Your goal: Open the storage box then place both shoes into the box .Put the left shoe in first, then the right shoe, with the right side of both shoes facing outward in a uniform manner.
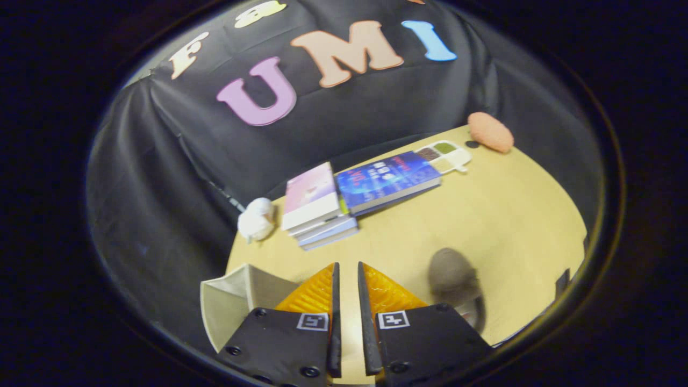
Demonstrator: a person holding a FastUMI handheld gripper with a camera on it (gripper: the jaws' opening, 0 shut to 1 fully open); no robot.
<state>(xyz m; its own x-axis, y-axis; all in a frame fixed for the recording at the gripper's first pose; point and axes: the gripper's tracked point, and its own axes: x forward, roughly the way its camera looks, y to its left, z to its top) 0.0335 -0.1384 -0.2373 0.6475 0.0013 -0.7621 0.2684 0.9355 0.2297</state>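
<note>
My gripper (pixel 347 269) hangs above the yellow table (pixel 500 215), its two fingers close together with a narrow gap and nothing between them. Left of the fingers and partly under them stands the pale storage box (pixel 236 301), open at the top; what lies inside it is hidden. Just right of the fingers a grey-brown shoe (pixel 454 279) lies on the table, blurred, its near end hidden behind the right finger.
Beyond the fingers lie a stack of books (pixel 314 207) and a blue book (pixel 389 180). A white soft toy (pixel 257 217) sits at the table's left edge. Farther right are a small white tray (pixel 446 155) with compartments and an orange fuzzy object (pixel 490 131).
</note>
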